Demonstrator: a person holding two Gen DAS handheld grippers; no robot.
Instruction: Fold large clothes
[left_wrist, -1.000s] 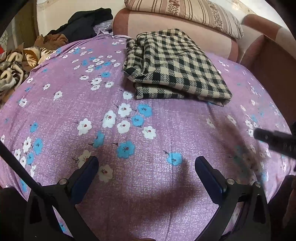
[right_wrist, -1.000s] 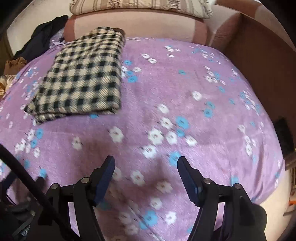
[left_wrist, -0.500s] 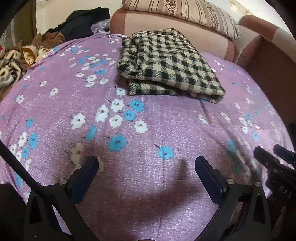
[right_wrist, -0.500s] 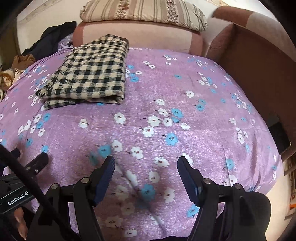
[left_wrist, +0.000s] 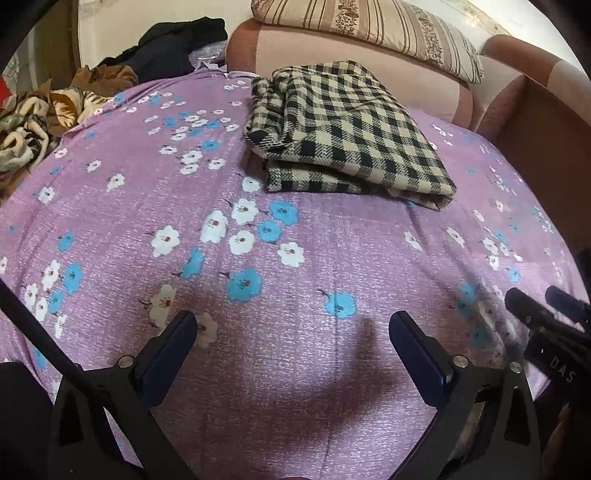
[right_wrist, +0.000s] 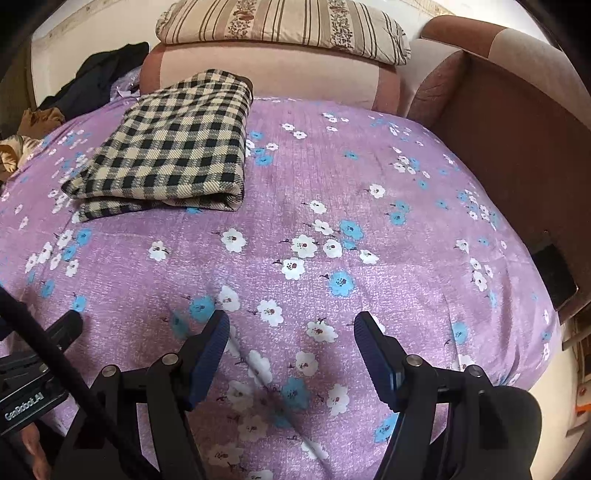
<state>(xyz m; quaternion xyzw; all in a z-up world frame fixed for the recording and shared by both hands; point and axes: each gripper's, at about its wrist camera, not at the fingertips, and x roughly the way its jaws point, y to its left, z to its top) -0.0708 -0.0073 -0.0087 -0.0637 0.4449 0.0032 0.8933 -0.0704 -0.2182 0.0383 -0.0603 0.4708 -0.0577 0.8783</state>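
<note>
A black-and-cream checked garment (left_wrist: 343, 133) lies folded in a flat rectangle at the far end of the purple flowered bed sheet (left_wrist: 258, 369), near the headboard; it also shows in the right wrist view (right_wrist: 173, 147). My left gripper (left_wrist: 291, 332) is open and empty, low over the near part of the sheet, well short of the garment. My right gripper (right_wrist: 291, 332) is open and empty over the near sheet too, to the right of the garment. The right gripper's body shows at the right edge of the left wrist view (left_wrist: 546, 325).
A striped pillow (right_wrist: 284, 26) lies on the pink and brown headboard (right_wrist: 266, 77). A brown side rail (right_wrist: 517, 140) runs along the right of the bed. A pile of dark and patterned clothes (left_wrist: 66, 99) lies at the far left.
Both grippers have drawn back toward the near edge of the bed and away from the folded garment. Both stay open and empty.
</note>
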